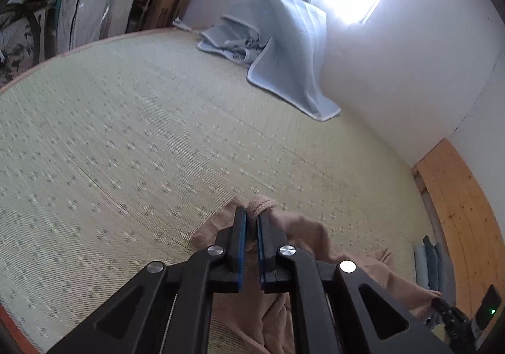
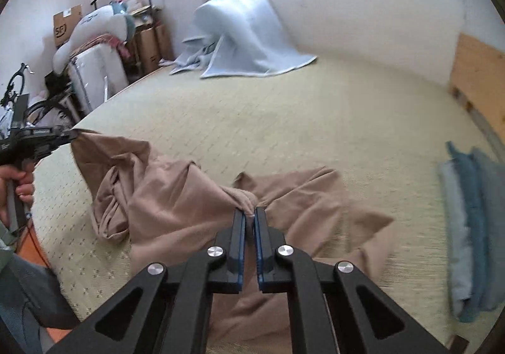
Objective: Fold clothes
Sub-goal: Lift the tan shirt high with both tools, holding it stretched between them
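Observation:
A tan garment (image 2: 176, 196) hangs crumpled between my two grippers above a pale green patterned mat (image 2: 284, 120). My right gripper (image 2: 250, 214) is shut on a bunched edge of it. My left gripper (image 1: 251, 215) is shut on another edge of the tan garment (image 1: 303, 227), which droops below and to the right. In the right wrist view the left gripper (image 2: 68, 135) appears at the far left, held by a hand, pinching the garment's corner and lifting it. The lower part of the cloth rests on the mat.
A light blue blanket (image 2: 246, 38) is heaped at the far wall under a window. Folded blue cloths (image 2: 473, 227) lie on the mat at the right. A wooden board (image 2: 479, 76) leans at the right wall. Boxes, a rack and stuffed bags (image 2: 94, 48) stand at the left.

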`<state>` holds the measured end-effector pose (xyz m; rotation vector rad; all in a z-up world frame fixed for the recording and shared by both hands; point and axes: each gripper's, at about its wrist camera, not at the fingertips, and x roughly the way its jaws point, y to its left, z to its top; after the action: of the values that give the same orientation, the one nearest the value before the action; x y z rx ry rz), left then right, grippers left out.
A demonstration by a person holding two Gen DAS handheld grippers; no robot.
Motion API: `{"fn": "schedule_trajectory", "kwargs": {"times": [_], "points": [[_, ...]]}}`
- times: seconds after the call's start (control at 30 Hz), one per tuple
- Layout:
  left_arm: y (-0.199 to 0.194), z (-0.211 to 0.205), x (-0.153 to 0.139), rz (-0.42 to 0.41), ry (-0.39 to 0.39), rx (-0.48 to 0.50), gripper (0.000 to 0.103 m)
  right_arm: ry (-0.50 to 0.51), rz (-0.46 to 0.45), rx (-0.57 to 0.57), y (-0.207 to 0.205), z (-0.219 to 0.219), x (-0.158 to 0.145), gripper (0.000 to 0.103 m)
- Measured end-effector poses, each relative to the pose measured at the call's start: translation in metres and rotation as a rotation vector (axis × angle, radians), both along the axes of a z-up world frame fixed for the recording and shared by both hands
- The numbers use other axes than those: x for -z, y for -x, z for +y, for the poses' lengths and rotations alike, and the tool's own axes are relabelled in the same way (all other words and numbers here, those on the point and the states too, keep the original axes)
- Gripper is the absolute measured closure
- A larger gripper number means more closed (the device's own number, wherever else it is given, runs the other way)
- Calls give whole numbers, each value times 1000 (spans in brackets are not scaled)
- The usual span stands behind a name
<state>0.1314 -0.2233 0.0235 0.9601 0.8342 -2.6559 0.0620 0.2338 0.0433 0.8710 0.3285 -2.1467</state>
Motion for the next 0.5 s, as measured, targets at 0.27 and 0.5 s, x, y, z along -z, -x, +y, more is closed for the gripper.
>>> {"fn": "schedule_trajectory", "kwargs": {"times": [0.27,0.5], "points": [[-44,-11,-41,76,95,-41,98,-1,120,151,-19,40,-44,100],[-70,-7,-89,149,111,-33,99,29,235,262,-32,72,-100,100]]}}
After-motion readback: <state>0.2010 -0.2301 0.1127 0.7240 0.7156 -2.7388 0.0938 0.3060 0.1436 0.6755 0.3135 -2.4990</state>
